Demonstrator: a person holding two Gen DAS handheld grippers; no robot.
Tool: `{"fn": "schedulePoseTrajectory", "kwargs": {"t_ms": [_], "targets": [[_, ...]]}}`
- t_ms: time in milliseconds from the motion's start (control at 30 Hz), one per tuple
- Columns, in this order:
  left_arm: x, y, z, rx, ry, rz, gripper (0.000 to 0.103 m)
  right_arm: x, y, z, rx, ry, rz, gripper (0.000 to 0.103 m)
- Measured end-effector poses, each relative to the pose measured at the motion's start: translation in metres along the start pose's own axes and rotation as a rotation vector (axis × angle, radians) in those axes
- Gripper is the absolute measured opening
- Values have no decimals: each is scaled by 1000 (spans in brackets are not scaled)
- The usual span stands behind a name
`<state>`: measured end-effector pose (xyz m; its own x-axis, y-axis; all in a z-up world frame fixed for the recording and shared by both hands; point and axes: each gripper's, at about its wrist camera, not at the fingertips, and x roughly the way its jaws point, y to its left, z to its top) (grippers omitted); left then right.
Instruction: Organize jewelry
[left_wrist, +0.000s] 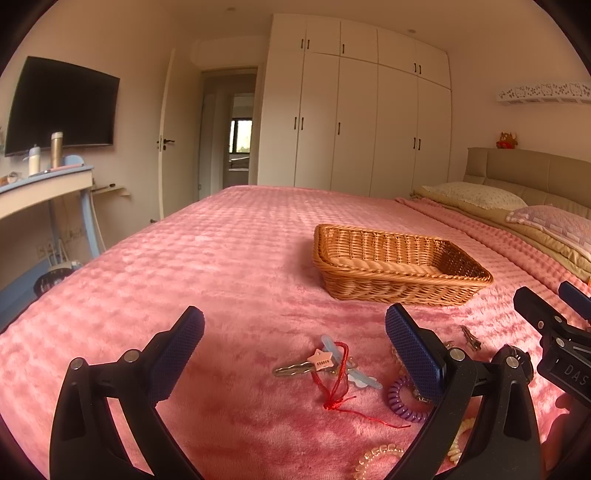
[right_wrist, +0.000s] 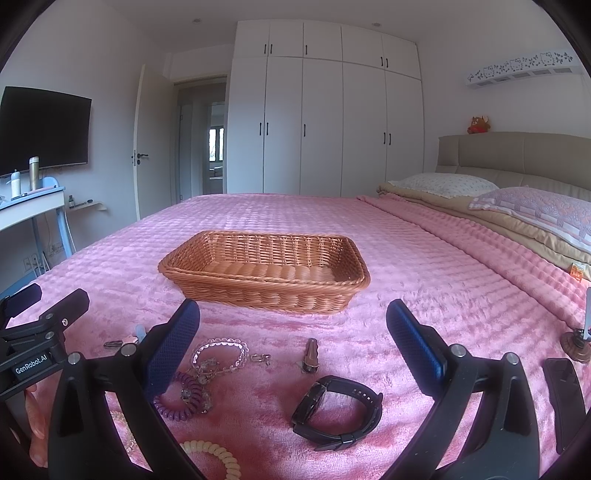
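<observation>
- A pink plush blanket (right_wrist: 369, 229) covers the bed.
- Two pillows, one white dotted (right_wrist: 439, 183) and one pink patterned (right_wrist: 535, 206), lie by the beige headboard (right_wrist: 517, 155).
- A stuffed toy (right_wrist: 479, 124) sits on top of the headboard.
- White wardrobes (right_wrist: 325, 122) line the far wall.
- A dark television (right_wrist: 42, 129) hangs above a worktop (right_wrist: 29, 208) carrying bottles.

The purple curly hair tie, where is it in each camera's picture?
Left wrist view: the purple hair tie lies low and right of centre on the pink blanket, tucked against the left gripper's right finger.
Right wrist view: it lies low and left, beside the right gripper's left finger, just below the clear bead bracelet.
Shared landmark: the wicker basket sits farther up the bed in both.
</observation>
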<state>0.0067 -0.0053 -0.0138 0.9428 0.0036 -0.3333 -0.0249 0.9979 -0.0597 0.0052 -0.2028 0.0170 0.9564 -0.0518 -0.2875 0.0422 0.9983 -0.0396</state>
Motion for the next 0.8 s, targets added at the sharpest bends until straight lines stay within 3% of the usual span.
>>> {"fn": "schedulePoseTrajectory", "kwargs": {"t_ms": [600,733,800], "targets": [[1,4,1,-26,11,-18,95,0,-7,0,28,13,15,97],[5,19,3,-82,74,-65,94,2,-14,1,27,50,-5,96],[7,21,2,-85,139,-88,86,4,-20,1,20,84,-5,92]]}}
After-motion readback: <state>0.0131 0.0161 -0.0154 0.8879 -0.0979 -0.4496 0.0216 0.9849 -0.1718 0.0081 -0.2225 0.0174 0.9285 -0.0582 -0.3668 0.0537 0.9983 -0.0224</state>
